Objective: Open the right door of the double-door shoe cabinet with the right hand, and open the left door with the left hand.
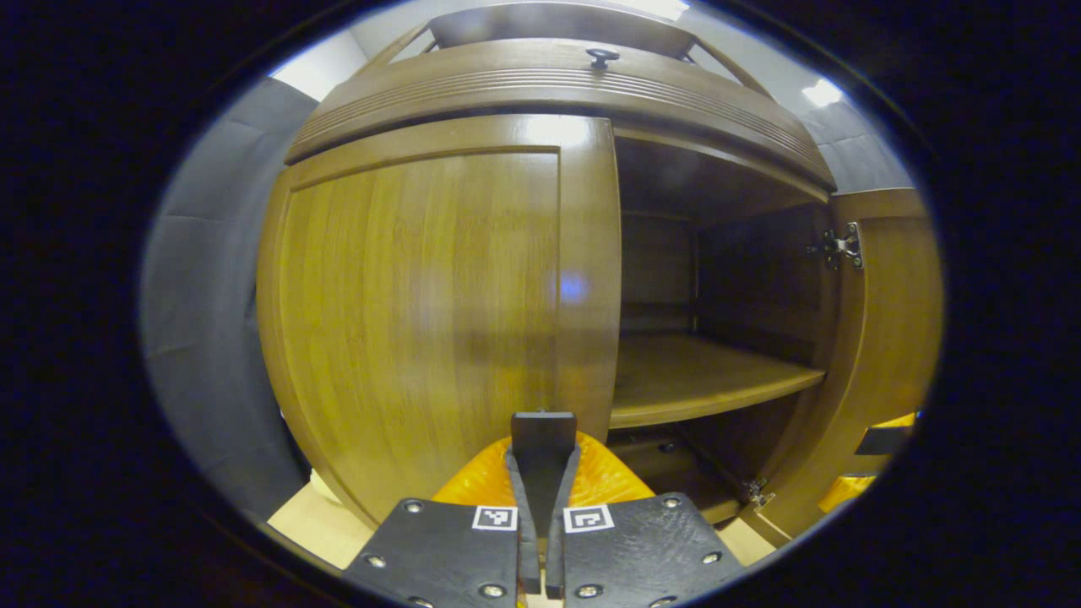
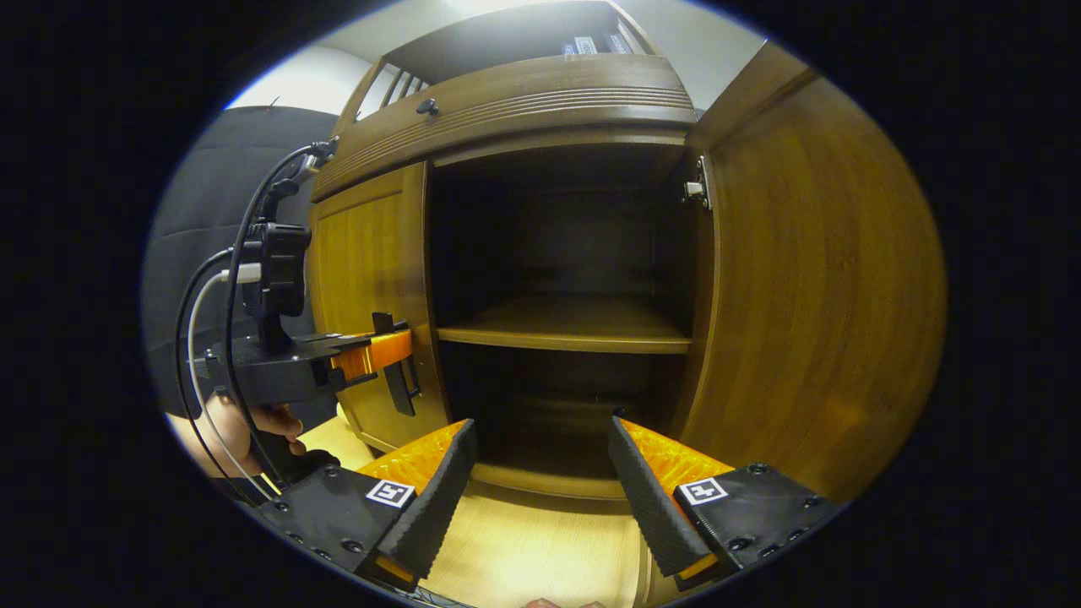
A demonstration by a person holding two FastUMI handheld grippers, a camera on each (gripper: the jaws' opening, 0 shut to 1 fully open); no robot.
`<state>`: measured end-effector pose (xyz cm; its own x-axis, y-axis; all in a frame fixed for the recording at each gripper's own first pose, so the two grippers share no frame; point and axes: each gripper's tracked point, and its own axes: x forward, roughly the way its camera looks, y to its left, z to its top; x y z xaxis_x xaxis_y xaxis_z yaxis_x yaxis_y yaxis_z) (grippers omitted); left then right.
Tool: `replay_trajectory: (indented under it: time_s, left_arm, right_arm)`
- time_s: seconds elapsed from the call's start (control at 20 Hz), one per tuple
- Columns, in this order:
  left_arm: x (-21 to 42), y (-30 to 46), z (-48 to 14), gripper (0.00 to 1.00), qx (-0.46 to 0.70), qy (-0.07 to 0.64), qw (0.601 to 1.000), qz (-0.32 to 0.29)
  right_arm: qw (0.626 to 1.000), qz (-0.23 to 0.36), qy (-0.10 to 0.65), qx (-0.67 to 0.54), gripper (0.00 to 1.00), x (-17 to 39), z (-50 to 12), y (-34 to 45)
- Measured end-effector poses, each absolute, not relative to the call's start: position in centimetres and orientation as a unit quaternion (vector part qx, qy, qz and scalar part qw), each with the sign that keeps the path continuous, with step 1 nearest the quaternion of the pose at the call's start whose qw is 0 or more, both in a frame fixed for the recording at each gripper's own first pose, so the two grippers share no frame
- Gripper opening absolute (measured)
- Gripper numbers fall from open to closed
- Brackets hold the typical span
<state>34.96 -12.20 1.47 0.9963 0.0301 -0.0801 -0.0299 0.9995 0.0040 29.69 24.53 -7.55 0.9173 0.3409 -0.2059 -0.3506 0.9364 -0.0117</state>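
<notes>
The shoe cabinet stands against the booth's dark padded wall, and everything sits in relation to it. Its right door is swung wide open, showing a hinge near the upper inner edge and, inside the cabinet, a wooden shelf across the middle of the dark interior. The left door is closed, flush with the cabinet's front. Above both doors runs a grooved top band carrying a small dark knob. The left gripper is low in front of the left door, just beside that door's inner edge, its two fingers pressed together with nothing between them; whether the tips touch the wood cannot be told. From the right gripper view the same tool shows side-on, held by a hand with cables looping up from it. The right gripper hangs in front of the cabinet's open right half, low, over the pale wooden floor, its fingers spread wide apart and holding nothing.
</notes>
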Motion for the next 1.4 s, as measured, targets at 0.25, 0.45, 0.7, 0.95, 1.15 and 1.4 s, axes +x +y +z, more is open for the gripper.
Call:
replay_trajectory:
  time_s: [0.25, 0.45, 0.7, 0.95, 1.15, 1.4]
  left_arm:
    - [33.9, -12.3, 1.8, 0.05, 0.002, 0.045, 0.999, 0.007]
    - [31.7, -12.0, 1.4, 0.05, 0.000, 0.048, 0.999, -0.003]
    - [29.9, -11.6, 1.5, 0.05, -0.005, 0.047, 0.999, -0.007]
    - [27.8, -11.0, 1.3, 0.05, -0.008, 0.044, 0.999, -0.004]
    - [26.9, -10.6, 1.6, 0.05, -0.017, 0.049, 0.999, -0.006]
    - [26.0, -10.1, 2.5, 0.05, -0.015, 0.045, 0.999, -0.001]
  right_arm:
    - [0.978, 0.177, 0.113, -0.015, 0.93, 29.1, -8.2, 24.8]
    - [0.977, 0.173, 0.123, -0.010, 0.93, 28.4, -8.7, 24.7]
    - [0.979, 0.160, 0.122, -0.014, 0.98, 26.9, -8.8, 24.1]
    - [0.981, 0.154, 0.120, -0.021, 0.93, 25.2, -8.7, 24.0]
    - [0.979, 0.157, 0.130, -0.019, 0.93, 23.7, -9.4, 24.5]
    - [0.977, 0.163, 0.135, -0.019, 0.93, 23.5, -9.6, 24.6]
